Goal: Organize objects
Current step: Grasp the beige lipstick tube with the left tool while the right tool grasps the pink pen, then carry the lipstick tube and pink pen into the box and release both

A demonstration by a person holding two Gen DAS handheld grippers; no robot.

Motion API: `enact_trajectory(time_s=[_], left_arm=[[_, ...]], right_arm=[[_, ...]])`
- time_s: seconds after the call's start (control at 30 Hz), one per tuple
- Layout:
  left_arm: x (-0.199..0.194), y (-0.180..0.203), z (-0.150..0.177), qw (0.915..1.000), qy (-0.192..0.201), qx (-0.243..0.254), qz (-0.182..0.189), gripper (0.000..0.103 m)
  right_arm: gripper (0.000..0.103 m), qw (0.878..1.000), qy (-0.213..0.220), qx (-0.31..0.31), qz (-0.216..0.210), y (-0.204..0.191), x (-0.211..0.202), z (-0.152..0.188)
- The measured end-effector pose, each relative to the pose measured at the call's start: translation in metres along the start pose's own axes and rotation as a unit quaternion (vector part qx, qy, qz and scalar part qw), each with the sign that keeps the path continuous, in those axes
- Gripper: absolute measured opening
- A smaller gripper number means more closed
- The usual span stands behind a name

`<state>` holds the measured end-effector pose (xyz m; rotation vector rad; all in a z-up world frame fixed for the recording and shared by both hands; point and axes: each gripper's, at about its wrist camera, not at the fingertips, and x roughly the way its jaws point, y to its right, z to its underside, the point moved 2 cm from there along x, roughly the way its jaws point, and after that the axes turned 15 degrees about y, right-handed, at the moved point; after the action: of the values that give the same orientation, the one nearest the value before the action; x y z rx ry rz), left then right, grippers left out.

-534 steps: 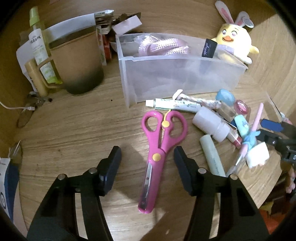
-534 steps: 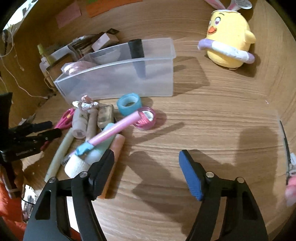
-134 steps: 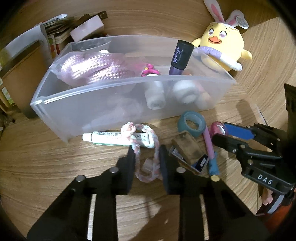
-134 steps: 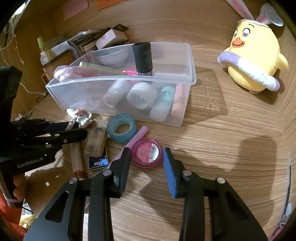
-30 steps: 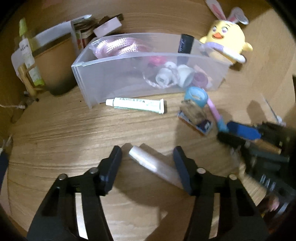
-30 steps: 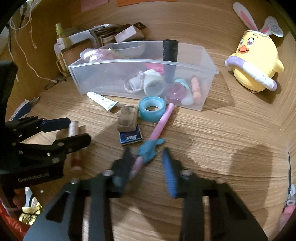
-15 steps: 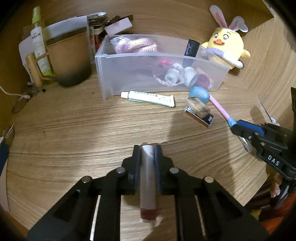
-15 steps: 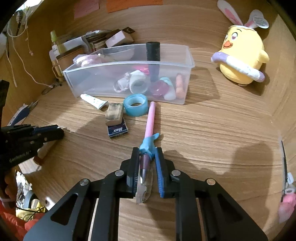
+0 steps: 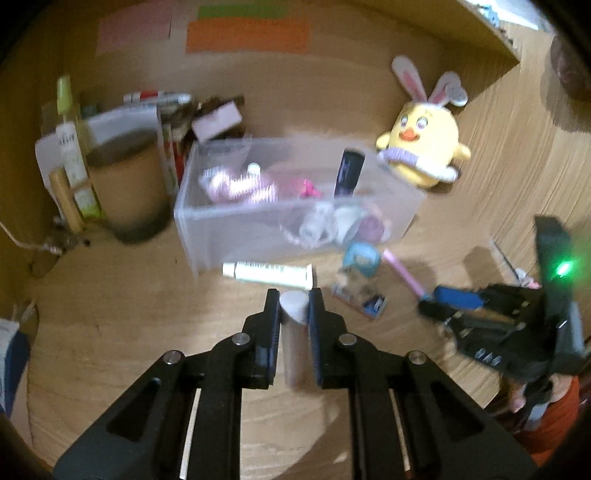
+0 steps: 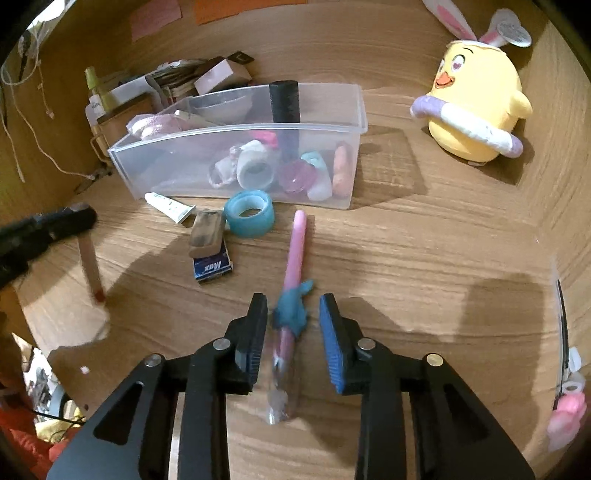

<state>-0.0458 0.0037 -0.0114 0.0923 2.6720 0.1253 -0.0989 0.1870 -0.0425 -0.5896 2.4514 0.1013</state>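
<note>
Gripping a slim pale cylindrical tube [image 9: 294,332], the left gripper [image 9: 293,308] has its jaws pinched tight on the tube's sides; in the right wrist view the tube [image 10: 90,269] hangs tilted, its lower end close to the wooden tabletop [image 10: 424,251], contact unclear

Right gripper [image 10: 293,314] jaws parted, straddling the pink pen with a blue shark-shaped topper [image 10: 293,269]; neither pad touches it, pen lies flat on the table, pointing far toward the bin

Open wood to the right of the pen, and near-left in the left wrist view. Between the grippers and the bin sit a teal tape roll [image 10: 249,212], a brown block on a small blue Max box [image 10: 208,240] and a white ointment tube [image 10: 170,205], all just beside the bin's near wall

Clear plastic rectangular bin [image 10: 236,129] holds a black-capped upright tube [image 10: 284,101], pink rope bundle [image 10: 155,123], white tape roll [image 10: 255,170], a pink round compact [image 10: 293,177] and other small items too blurred to name

Yellow chick plush with rabbit ears [image 10: 476,99] stands far right, well apart from the bin. Brown mug [image 9: 125,181] and spray bottle [image 9: 72,147] at far left, against a wooden back wall with paper notes [image 9: 247,33]
</note>
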Motion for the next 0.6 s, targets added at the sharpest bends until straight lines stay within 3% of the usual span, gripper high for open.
enact_trajectory(time_s=[0.07, 0.1, 0.3, 0.6], left_arm=[[-0.003, 0.001, -0.008, 0.9999, 0.013, 0.003, -0.001, 0.014], [-0.004, 0.001, -0.012, 0.9998, 0.019, 0.004, -0.001, 0.014], [-0.007, -0.001, -0.039, 0.9986, 0.052, 0.002, 0.005, 0.014], [0.007, -0.006, -0.076, 0.9969, 0.071, -0.019, 0.027, 0.014]], right_arm=[[0.025, 1.000, 0.003, -0.016, 0.007, -0.004, 0.004, 0.001], [0.017, 1.000, 0.004, -0.021, 0.010, -0.005, 0.005, 0.001], [0.016, 1.000, 0.023, -0.007, 0.006, -0.004, -0.003, -0.006], [0.016, 0.993, 0.116, 0.008, -0.003, -0.002, -0.055, -0.053]])
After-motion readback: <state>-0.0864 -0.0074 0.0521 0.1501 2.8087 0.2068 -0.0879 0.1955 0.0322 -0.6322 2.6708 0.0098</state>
